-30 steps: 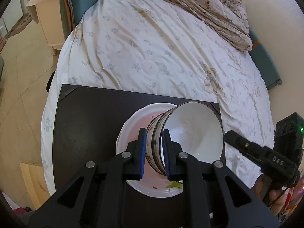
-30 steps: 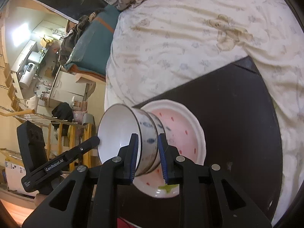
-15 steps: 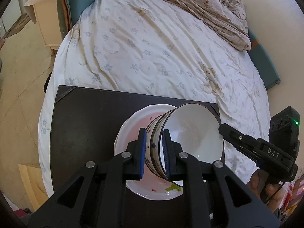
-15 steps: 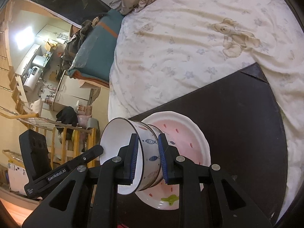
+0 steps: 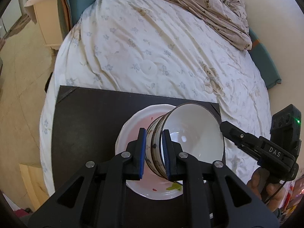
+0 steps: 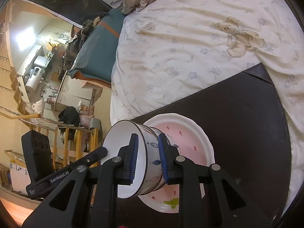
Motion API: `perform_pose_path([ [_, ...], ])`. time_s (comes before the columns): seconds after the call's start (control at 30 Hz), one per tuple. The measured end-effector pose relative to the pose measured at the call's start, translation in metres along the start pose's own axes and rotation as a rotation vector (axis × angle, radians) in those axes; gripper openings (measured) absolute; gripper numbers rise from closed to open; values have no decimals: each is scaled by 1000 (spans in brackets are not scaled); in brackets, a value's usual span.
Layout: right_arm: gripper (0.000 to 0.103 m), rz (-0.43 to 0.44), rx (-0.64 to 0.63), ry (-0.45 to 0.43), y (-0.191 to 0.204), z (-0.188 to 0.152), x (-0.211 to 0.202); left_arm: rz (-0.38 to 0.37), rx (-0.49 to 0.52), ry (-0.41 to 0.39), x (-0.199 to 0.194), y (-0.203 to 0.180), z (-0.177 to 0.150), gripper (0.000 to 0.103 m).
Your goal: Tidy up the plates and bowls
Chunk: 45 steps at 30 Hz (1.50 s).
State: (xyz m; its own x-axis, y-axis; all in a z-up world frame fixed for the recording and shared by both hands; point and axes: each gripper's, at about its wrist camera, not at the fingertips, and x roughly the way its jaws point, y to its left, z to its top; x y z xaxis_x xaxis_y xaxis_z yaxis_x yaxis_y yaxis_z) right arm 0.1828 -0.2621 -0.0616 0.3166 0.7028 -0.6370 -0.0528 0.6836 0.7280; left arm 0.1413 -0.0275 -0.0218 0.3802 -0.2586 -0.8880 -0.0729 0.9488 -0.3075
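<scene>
A white bowl (image 5: pixel 191 133) with a dark rim and fish pattern is tilted above a white and pink plate (image 5: pixel 136 127) on a dark mat (image 5: pixel 87 117). My left gripper (image 5: pixel 153 152) is shut on the bowl's near rim. In the right wrist view the right gripper (image 6: pixel 147 158) has opened; its pads stand apart from the bowl (image 6: pixel 121 142) wall, straddling the rim. The plate (image 6: pixel 182 138) lies below it. The right gripper body (image 5: pixel 266 148) shows at the right of the left wrist view, its tip by the bowl's far rim.
The mat lies on a bed with a white flowered quilt (image 5: pixel 152 47). A crumpled beige blanket (image 5: pixel 209 5) lies at the far end. A cream cabinet (image 5: pixel 45 22) stands left of the bed. A wooden rack (image 6: pixel 57 138) stands off the bed's side.
The right gripper's jaws have widened and let go of the bowl's rim. The left gripper keeps its hold; the bowl stays tilted over the plate.
</scene>
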Motion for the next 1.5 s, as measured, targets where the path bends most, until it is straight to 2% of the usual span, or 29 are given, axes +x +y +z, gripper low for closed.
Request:
perform_pose_path([
  [0.17,25,-65,-80,-28,12,-5,-9,77,37,-84,-23,-2,-13,24],
  [0.2,29,-86,-104,-39,16,-8,-12,85,54,-98,-27,-3,-17,26],
  [0.23,47,-108,-127,-53,20,-12,-17,88,63,-106,-30,-3,-18,26],
  [0.3,72,-121,-156,-88,26,-19,-26,96,86,-126,-37,-4,-24,27],
  [0.43,72,-152,-209,-133,40,-33,-43,148,126,-215,-57,-9,-40,27],
  [0.47,72,-161,-221,-148,45,-37,-48,162,145,-237,-62,-11,-44,33],
  [0.5,73,-171,-233,-160,50,-42,-53,168,170,-266,-70,-15,-50,43],
  [0.53,79,-179,-241,-168,54,-45,-57,165,178,-285,-74,-16,-53,48],
  [0.63,89,-211,-264,-213,67,-57,-72,186,169,-343,-91,-17,-66,62],
  [0.77,92,-283,-290,-249,76,-77,-93,155,110,-353,-108,-9,-84,86],
  [0.83,102,-307,-302,-270,78,-87,-101,144,109,-348,-113,-7,-93,92],
  [0.97,103,-353,-334,-305,84,-112,-116,144,139,-379,-125,-9,-112,103],
  [1.07,103,-372,-355,-321,87,-128,-124,161,171,-411,-132,-12,-130,103],
  [1.2,103,-413,-384,-350,87,-152,-129,188,200,-397,-129,-13,-151,103],
  [1.33,103,-449,-408,-350,84,-173,-126,163,186,-381,-125,-10,-166,103],
  [1.5,103,-484,-471,-403,79,-193,-119,257,198,-423,-119,-13,-182,103],
])
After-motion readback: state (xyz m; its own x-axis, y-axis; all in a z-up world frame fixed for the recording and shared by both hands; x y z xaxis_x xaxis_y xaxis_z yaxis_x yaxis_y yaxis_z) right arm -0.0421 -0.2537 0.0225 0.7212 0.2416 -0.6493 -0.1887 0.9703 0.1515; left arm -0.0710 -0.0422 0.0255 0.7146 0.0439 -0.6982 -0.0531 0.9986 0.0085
